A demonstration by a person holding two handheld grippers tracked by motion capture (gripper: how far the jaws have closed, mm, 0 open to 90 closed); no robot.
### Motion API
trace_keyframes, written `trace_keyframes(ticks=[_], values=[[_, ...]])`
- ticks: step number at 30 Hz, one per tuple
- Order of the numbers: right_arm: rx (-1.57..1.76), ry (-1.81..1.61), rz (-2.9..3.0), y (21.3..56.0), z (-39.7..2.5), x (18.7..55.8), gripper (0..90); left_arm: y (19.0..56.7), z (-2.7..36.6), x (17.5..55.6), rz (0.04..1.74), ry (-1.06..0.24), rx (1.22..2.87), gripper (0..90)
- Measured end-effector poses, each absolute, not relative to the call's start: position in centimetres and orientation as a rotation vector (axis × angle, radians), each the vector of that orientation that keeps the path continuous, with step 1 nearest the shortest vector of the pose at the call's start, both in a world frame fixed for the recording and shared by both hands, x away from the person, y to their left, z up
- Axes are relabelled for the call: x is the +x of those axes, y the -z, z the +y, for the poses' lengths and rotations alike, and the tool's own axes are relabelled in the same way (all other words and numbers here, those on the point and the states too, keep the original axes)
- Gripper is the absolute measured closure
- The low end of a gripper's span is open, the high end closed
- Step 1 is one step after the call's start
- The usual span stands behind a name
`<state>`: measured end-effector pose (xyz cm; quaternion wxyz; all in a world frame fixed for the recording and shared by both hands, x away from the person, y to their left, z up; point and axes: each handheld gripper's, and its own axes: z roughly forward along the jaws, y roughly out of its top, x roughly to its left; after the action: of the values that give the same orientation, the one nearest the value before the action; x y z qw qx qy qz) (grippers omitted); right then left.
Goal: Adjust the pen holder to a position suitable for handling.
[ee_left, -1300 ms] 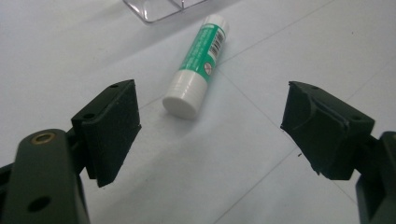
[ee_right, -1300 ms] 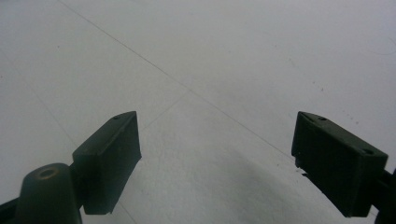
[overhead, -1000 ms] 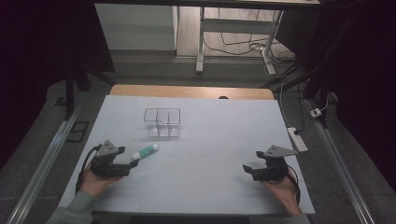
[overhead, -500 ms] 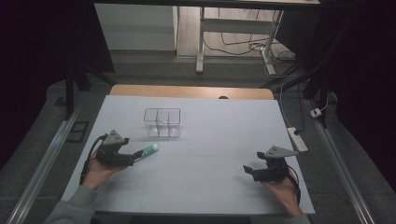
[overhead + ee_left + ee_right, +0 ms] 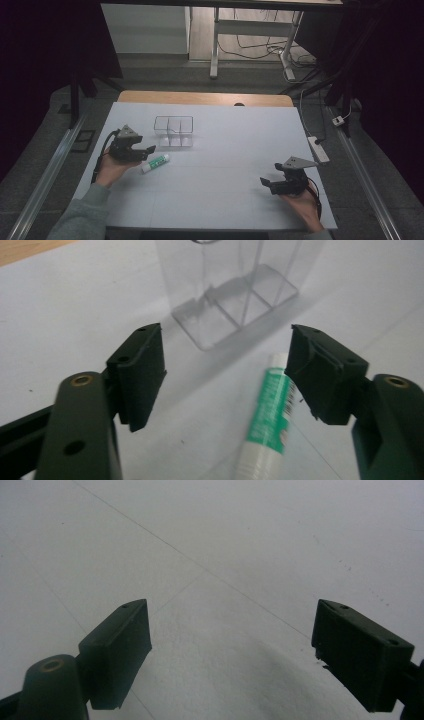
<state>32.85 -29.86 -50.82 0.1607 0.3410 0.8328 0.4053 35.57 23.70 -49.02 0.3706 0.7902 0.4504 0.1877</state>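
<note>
A green and white tube [image 5: 155, 163] lies flat on the white table cover, just right of my left gripper [image 5: 146, 152]. In the left gripper view the tube [image 5: 267, 418] lies below the right jaw, and my left gripper [image 5: 227, 372] is open above it, holding nothing. A clear plastic divided box [image 5: 173, 131] stands beyond the tube; the same box [image 5: 232, 287] rises ahead of the jaws. My right gripper [image 5: 266, 183] rests low at the right of the table, open [image 5: 231, 652] over bare cover.
The white cover [image 5: 225, 165] spans the table, with a wooden edge [image 5: 200, 97] at the back. A power strip [image 5: 320, 149] lies at the right edge. Metal rails run along both sides, and desk legs with cables stand on the floor behind.
My left gripper has moved forward and right, toward the tube and the clear box. The tube has not moved. The right gripper has stayed put.
</note>
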Motion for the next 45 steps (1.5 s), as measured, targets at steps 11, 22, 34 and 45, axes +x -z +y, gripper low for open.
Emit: trace_keyframes(ticks=[11, 22, 34, 45], values=[[0.975, -1.159, 2.381, 50.9, -29.9, 32.9, 14.9, 49.7, 24.2, 37.9, 1.231, -0.503, 2.005, 55.8], [0.98, -1.156, 2.376, 51.0, -29.8, 33.0, 15.1, 50.5, 24.2, 39.8, 1.23, -0.455, 2.034, 88.3], [0.978, -1.15, 2.38, 51.1, -29.8, 32.9, 15.1, 51.5, 23.3, 42.1, 1.244, -0.401, 2.052, 88.4], [0.976, -1.149, 2.387, 51.1, -29.7, 33.0, 15.2, 51.6, 23.1, 42.3, 1.24, -0.399, 2.057, 88.5]])
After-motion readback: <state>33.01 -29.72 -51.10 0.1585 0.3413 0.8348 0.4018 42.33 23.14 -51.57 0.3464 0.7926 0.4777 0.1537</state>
